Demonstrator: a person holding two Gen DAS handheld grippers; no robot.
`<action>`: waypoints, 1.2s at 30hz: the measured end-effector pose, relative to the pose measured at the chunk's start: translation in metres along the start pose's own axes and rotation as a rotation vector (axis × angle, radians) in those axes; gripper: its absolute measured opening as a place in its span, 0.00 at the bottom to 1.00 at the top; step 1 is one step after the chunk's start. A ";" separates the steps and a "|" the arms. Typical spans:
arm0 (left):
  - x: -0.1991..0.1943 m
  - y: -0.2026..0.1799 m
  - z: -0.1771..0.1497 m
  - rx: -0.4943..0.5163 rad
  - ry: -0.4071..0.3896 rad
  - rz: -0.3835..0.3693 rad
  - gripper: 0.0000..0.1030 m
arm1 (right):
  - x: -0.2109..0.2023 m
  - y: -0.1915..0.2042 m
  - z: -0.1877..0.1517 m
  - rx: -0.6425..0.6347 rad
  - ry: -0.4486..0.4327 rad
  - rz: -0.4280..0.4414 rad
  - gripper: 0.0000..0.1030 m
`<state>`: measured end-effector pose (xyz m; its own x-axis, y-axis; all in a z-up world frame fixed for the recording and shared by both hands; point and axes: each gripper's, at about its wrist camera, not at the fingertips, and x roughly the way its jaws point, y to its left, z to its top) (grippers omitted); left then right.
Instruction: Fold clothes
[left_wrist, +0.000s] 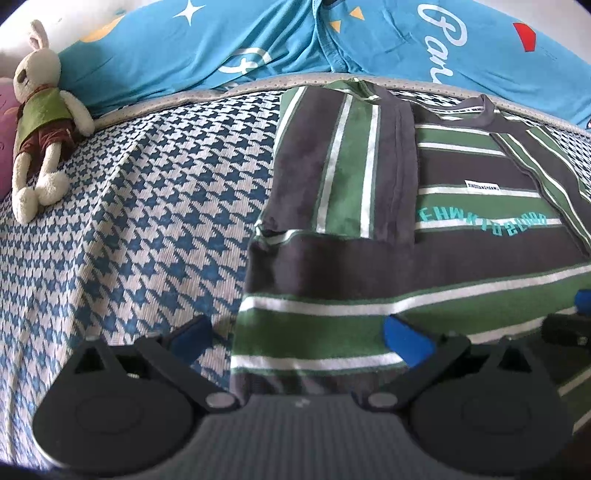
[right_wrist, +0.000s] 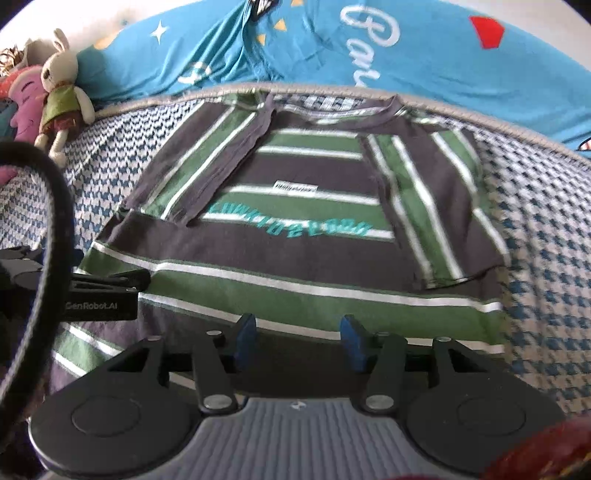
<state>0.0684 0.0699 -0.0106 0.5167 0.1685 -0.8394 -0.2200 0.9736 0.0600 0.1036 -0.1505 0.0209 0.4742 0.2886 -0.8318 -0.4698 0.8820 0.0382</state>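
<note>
A grey, green and white striped T-shirt (left_wrist: 369, 266) (right_wrist: 295, 258) lies flat on the bed, chest up, with teal lettering and both sleeves folded in over the body. My left gripper (left_wrist: 299, 338) is open wide, low over the shirt's near left edge, one blue pad over the bedcover and the other over the striped cloth. My right gripper (right_wrist: 298, 343) hovers over the shirt's near hem with its blue pads apart and nothing pinched between them. The right gripper (left_wrist: 570, 317) shows at the left wrist view's right edge. The left gripper (right_wrist: 107, 291) shows at the right wrist view's left.
The blue-and-white houndstooth bedcover (left_wrist: 129, 221) (right_wrist: 546, 258) spreads around the shirt. Bright blue bedding (left_wrist: 221, 44) (right_wrist: 424, 55) lies along the far edge. A plush rabbit (left_wrist: 40, 110) (right_wrist: 62, 92) and a pink toy (right_wrist: 26, 99) sit far left. A black cable (right_wrist: 55, 206) loops at left.
</note>
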 end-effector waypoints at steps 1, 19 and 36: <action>0.000 0.000 0.000 0.001 0.004 -0.002 1.00 | -0.005 -0.004 0.000 -0.002 -0.011 -0.001 0.49; -0.014 0.014 0.012 0.000 0.060 -0.074 1.00 | -0.025 -0.106 0.016 0.208 -0.152 -0.118 0.34; -0.016 0.016 0.028 -0.116 0.011 -0.118 1.00 | 0.011 -0.151 0.033 0.423 -0.181 -0.056 0.22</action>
<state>0.0800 0.0871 0.0190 0.5357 0.0517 -0.8428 -0.2528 0.9622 -0.1017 0.2047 -0.2678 0.0240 0.6304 0.2631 -0.7304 -0.1125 0.9619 0.2493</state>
